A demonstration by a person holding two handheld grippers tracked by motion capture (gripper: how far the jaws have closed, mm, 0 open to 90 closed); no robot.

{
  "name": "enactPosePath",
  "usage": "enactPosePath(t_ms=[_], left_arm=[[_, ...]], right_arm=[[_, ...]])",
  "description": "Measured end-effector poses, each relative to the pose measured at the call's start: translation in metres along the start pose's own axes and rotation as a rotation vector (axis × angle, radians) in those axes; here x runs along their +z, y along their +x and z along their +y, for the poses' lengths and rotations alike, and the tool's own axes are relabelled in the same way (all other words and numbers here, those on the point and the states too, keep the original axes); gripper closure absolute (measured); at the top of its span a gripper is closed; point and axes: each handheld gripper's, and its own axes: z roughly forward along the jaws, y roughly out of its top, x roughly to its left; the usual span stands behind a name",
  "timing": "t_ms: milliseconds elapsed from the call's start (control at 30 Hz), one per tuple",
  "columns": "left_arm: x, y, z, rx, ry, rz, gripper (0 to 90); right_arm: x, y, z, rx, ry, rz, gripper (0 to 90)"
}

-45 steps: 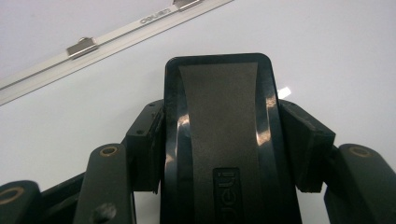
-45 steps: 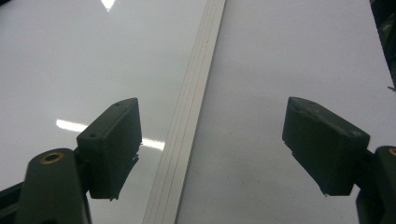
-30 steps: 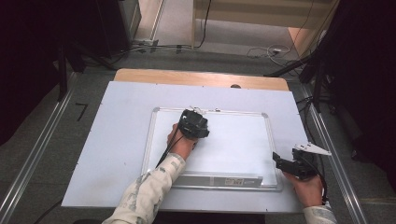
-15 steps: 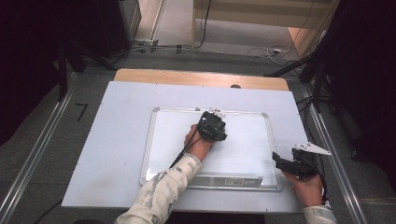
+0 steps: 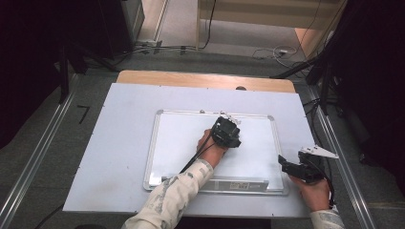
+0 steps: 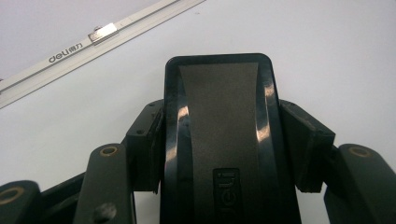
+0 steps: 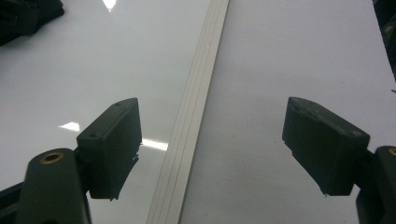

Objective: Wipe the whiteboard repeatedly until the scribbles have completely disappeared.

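Observation:
A white whiteboard (image 5: 181,143) with a silver frame lies flat on the pale table top (image 5: 119,124). My left gripper (image 5: 228,130) is over the board's upper middle, shut on a black eraser. In the left gripper view the eraser (image 6: 219,116) sits between both pads, its felt-grey back facing the camera, over the white board surface (image 6: 327,56). My right gripper (image 5: 288,165) rests at the board's right edge, jaws open. In the right gripper view its pads (image 7: 114,140) stand wide apart over the board's silver frame (image 7: 198,102) with nothing between them.
A marker tray strip (image 5: 229,183) runs along the board's near edge. A wooden table edge (image 5: 200,80) shows beyond the pale top. Metal rails (image 5: 38,157) flank the table, and cables lie on the floor (image 5: 267,52) behind.
My left gripper has slid to the right across the upper part of the whiteboard with the eraser in it. The right gripper has stayed put.

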Motion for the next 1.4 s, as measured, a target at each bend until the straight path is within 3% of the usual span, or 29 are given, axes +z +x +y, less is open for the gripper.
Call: enactPosePath(t_ms=[167,600,767,900,1133,1400], left_arm=[[-0.002,0.012,-0.003,-0.023,0.002,0.021,39.8],[-0.019,0.064,-0.023,-0.108,0.004,0.096,39.8],[-0.026,0.077,-0.03,-0.126,0.008,0.109,39.8],[-0.03,0.076,-0.035,-0.126,0.009,0.111,39.9],[-0.037,0.059,-0.043,-0.087,0.008,0.076,39.9],[-0.033,0.039,-0.039,-0.076,0.006,0.065,39.8]], right_arm=[[-0.001,-0.001,0.0,0.005,-0.002,-0.001,18.4],[-0.001,0.0,0.0,0.005,0.0,-0.003,18.4],[-0.001,0.0,0.0,0.005,0.0,-0.004,18.4],[-0.001,0.0,0.0,0.007,-0.001,-0.007,18.4],[0.0,0.001,0.0,0.0,0.002,-0.006,18.4],[0.001,0.002,0.001,0.001,0.002,-0.006,18.4]])
